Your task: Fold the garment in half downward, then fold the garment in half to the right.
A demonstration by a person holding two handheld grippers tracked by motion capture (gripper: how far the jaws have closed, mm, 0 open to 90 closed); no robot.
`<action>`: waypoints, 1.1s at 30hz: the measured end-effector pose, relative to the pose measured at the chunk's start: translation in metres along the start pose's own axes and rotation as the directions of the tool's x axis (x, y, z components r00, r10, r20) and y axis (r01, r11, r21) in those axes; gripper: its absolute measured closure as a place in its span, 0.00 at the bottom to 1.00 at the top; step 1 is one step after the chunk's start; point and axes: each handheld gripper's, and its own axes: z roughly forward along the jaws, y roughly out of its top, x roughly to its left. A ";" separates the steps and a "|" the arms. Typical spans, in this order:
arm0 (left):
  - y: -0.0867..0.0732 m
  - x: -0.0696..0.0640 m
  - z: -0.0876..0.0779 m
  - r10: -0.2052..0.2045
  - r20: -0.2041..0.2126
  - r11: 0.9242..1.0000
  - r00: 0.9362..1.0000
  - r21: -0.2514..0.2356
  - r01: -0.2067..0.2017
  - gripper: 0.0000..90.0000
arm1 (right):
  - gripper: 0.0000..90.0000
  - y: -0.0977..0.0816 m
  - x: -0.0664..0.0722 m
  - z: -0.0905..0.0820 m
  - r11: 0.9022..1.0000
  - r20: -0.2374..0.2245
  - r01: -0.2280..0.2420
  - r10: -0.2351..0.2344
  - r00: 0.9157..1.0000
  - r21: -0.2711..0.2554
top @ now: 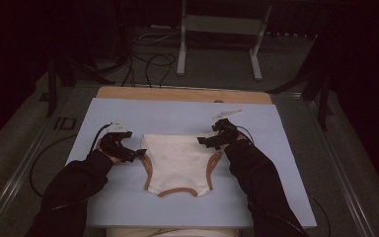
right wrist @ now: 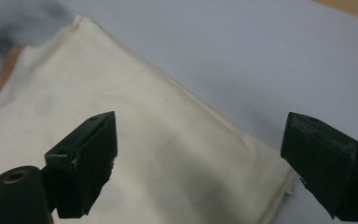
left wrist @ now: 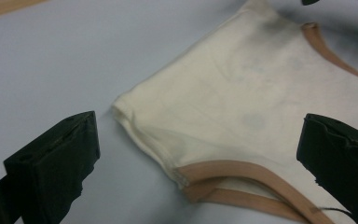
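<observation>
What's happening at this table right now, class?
A person holds a gripper in each hand over a cream garment with tan trim, lying flat on a pale blue mat. The left gripper sits by the garment's far left corner and the right gripper by its far right corner. Both stand open with nothing pinched, and the cloth rests on the mat.
</observation>
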 end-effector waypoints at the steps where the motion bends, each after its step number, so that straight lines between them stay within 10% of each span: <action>1: 0.001 -0.001 -0.002 0.010 0.007 1.000 1.000 -0.002 -0.010 0.00 | 0.12 0.001 0.003 0.000 1.000 -0.002 0.011 -0.011 1.000 -0.004; 11: 0.012 -0.027 -0.018 0.102 0.030 0.994 0.994 -0.032 -0.101 0.00 | 0.12 0.013 0.026 -0.011 0.999 -0.025 0.044 -0.045 0.999 -0.030; 33: 0.004 -0.049 -0.019 0.142 0.089 0.990 0.986 0.008 -0.143 0.00 | 0.11 0.026 0.047 -0.001 0.997 -0.093 0.077 -0.078 0.993 -0.010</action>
